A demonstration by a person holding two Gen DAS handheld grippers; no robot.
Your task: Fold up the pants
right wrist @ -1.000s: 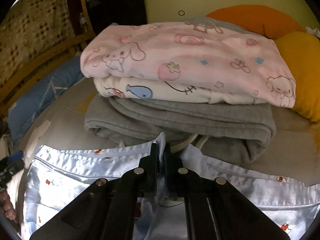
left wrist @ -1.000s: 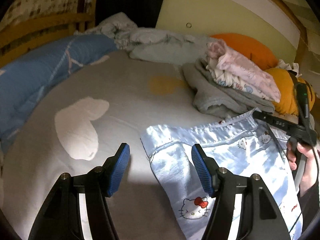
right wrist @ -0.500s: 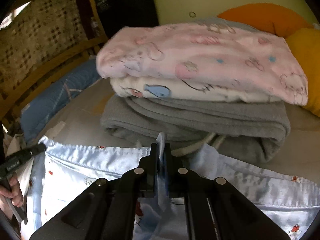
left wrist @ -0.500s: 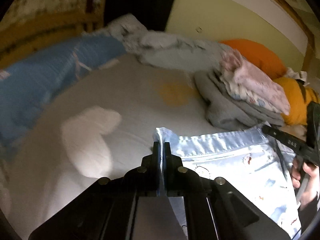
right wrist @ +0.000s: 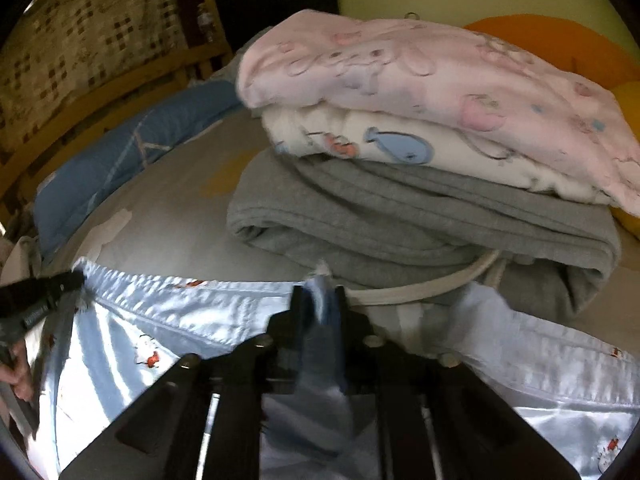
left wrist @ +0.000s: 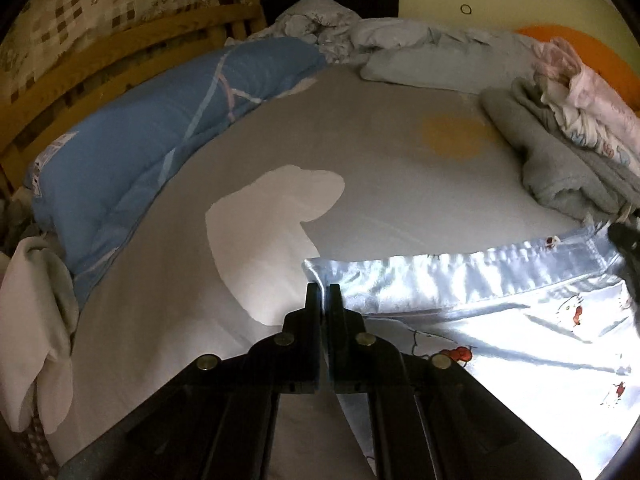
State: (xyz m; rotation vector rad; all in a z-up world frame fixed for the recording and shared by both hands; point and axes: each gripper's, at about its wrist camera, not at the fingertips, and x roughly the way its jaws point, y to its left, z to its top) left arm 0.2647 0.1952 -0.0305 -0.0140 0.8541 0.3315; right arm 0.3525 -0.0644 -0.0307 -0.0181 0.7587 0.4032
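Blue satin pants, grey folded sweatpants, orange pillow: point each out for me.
Blue satin pants (left wrist: 460, 280), left wrist view, on the gathered waistband.
Grey folded sweatpants (right wrist: 400, 216), right wrist view, on the folded front.
Orange pillow (right wrist: 560, 36), right wrist view, on its top.

grey sheet (left wrist: 380, 128) with white patch (left wrist: 272, 236) and yellow spot (left wrist: 450, 138) | blue duvet (left wrist: 132, 148) along wooden rail (left wrist: 100, 60) | folded stack: grey garment (right wrist: 420, 216), white whale-print (right wrist: 400, 148), pink on top (right wrist: 420, 68) | orange cushion (right wrist: 560, 36), possibly two

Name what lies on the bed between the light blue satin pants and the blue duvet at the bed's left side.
In the left wrist view, only bare grey sheet with a white printed patch lies between the pants and the blue duvet.
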